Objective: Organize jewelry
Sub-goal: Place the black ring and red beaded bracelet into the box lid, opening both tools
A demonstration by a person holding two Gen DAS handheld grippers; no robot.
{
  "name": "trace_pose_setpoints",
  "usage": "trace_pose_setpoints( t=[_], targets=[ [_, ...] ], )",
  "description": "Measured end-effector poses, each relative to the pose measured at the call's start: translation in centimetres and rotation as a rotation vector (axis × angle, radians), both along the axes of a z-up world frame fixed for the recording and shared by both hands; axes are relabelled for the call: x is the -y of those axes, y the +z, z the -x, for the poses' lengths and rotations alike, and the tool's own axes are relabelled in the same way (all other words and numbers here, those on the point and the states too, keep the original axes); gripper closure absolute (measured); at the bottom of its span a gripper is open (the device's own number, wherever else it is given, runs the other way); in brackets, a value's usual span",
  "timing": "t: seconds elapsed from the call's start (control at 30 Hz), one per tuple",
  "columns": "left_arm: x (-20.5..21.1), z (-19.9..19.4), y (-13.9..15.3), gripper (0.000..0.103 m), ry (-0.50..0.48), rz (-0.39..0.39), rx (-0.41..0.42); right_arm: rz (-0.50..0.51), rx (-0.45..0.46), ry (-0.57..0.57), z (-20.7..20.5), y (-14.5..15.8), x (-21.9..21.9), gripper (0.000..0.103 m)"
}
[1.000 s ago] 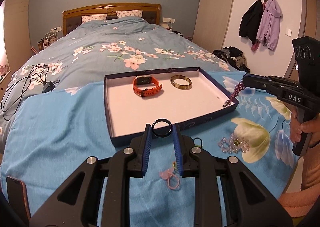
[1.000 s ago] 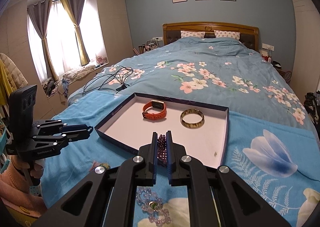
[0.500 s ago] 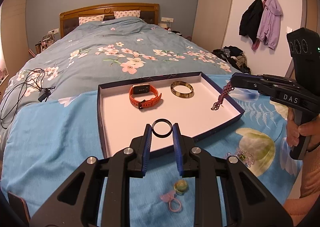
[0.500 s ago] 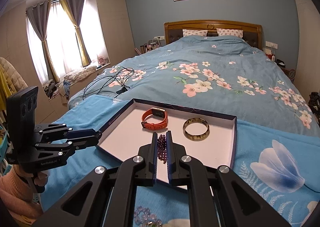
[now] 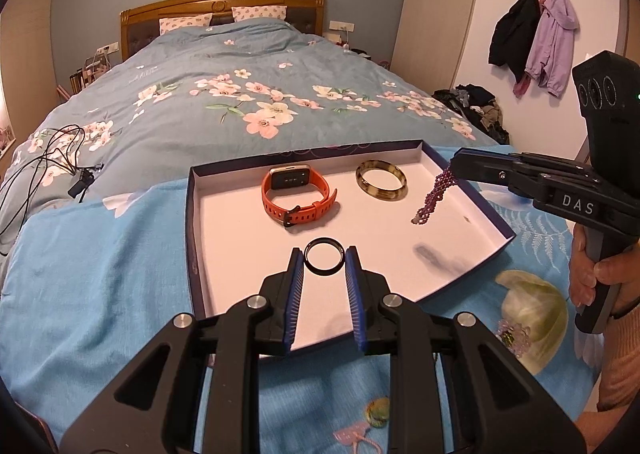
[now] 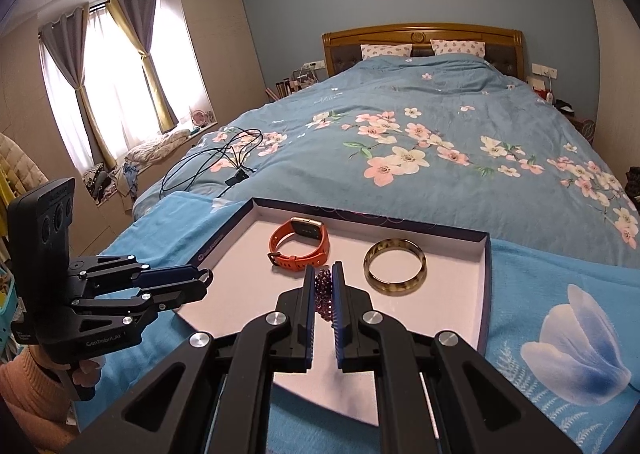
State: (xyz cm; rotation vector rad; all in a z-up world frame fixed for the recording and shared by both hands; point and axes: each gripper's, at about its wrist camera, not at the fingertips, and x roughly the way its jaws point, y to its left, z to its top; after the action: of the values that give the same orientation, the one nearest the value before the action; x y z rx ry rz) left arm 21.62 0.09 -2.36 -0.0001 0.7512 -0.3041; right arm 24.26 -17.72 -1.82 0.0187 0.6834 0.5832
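We have both grippers over the tray (image 5: 192,238) on the bed (image 5: 240,66) now. Our left gripper (image 5: 323,254) pinches a black ring (image 5: 323,262) between its fingertips, jaws only slightly apart, hanging above the tray's near white floor. Our right gripper (image 6: 322,278) is clamped almost fully closed on a purple bead bracelet (image 5: 434,196) — the strand dangles over the tray's right side. Inside the tray lie the orange watch (image 5: 298,194) and, just beside it, the tortoiseshell bangle (image 5: 381,185) — both towards the far wall
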Motion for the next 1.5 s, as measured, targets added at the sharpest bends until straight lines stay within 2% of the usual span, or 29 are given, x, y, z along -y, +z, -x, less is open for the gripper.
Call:
trace_pose_setpoints(
  t=[0.43,0.87,1.17,1.27,1.33,1.5],
  targets=[
    [0.7,-3.3,-1.1,0.081,0.003,-0.008,-0.052,-0.033,-0.059,0.010,-3.3,-1.4,-1.1,0.097],
    [1.3,-6.0,-3.7,0.081,0.000,-0.020,-0.132,0.049,-0.107,-0.056,-4.4,-3.7,0.7,0.096],
    [2.1,-7.8,-4.6,0.081,0.022,-0.055,-0.153,0.092,-0.133,-0.081,-4.9,-5.0,1.4,0.095],
    [2.1,-8.4,-4.8,0.081,0.024,-0.046,-0.168,0.098,-0.135,-0.095,-4.9,-5.2,1.6,0.093],
    [2.1,-8.8,-5.0,0.081,0.026,-0.044,-0.176,0.094,-0.135,-0.112,-4.9,-5.2,2.0,0.084],
    [1.9,-8.5,-4.8,0.073,0.033,-0.025,-0.164,0.084,-0.113,-0.130,-3.7,-4.4,2.8,0.073]
  ],
)
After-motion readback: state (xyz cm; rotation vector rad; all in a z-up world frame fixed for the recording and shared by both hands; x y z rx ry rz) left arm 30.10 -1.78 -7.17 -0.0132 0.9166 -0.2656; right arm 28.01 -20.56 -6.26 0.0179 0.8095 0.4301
